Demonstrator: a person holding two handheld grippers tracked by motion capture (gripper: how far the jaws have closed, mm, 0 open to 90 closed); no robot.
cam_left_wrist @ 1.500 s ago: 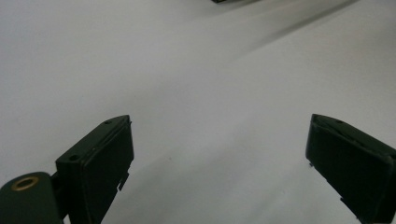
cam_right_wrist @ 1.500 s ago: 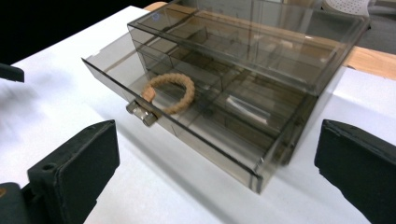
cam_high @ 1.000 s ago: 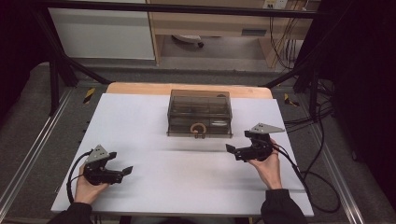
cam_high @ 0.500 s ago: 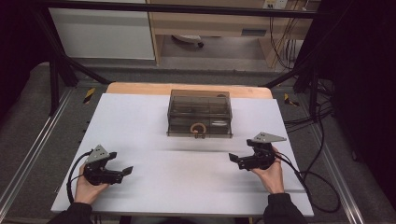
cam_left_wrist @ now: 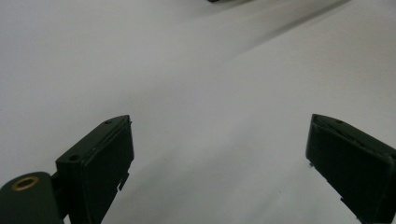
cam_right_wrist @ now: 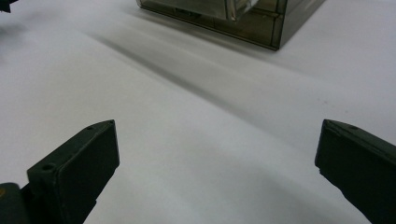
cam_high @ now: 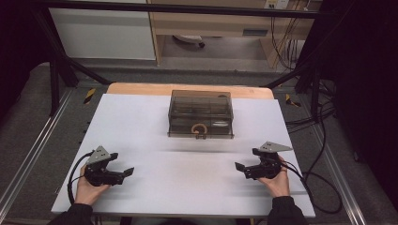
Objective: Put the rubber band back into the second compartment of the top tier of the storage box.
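Right now my left gripper [cam_high: 123,172] rests at the near left of the white table [cam_high: 141,117], jaws spread wide on nothing. Centre and far sits the smoky transparent drawer box [cam_high: 201,114], its tan ring pull [cam_high: 199,129] facing me. My right gripper [cam_high: 244,167], near right, is likewise released and empty, well apart from the box. I judge the risk is shoving the light box backward, since nothing braces it.

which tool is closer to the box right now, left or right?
The right tool. It sits nearer the smoked clear box, whose corner shows in the right gripper view; the left tool lies farther off toward the table's near left corner.
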